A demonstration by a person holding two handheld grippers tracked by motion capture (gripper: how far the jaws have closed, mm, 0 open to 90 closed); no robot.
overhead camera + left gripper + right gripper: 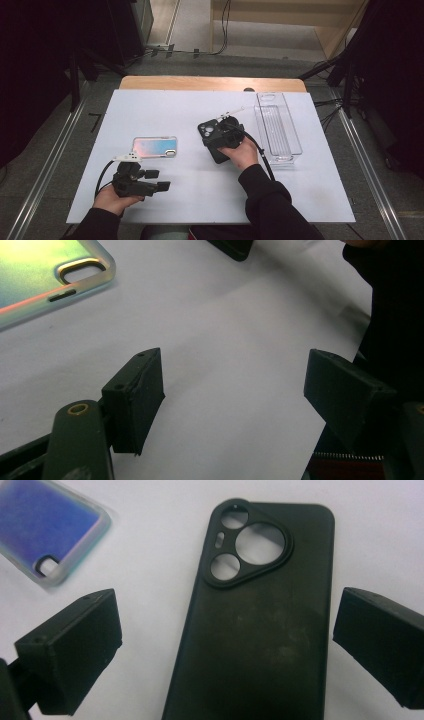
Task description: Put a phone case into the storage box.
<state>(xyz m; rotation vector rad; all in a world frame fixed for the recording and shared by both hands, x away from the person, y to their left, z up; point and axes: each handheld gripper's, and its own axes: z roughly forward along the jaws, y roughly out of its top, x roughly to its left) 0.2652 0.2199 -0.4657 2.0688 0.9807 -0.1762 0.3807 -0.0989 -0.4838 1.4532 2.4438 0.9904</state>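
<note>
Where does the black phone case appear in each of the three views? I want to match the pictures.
High view: black phone case at table centre, under the right gripper.
Left gripper view: only its corner, at the top edge.
Right gripper view: it lies flat between the open jaws.
Shared landmark: the iridescent phone case, upper left in both gripper views.

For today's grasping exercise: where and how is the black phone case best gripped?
Grip the black phone case across its two long edges, below the camera cutout, coming straight down from above. It lies flat, and the open right gripper already straddles its narrow width, so the jaws likely span it.
</note>
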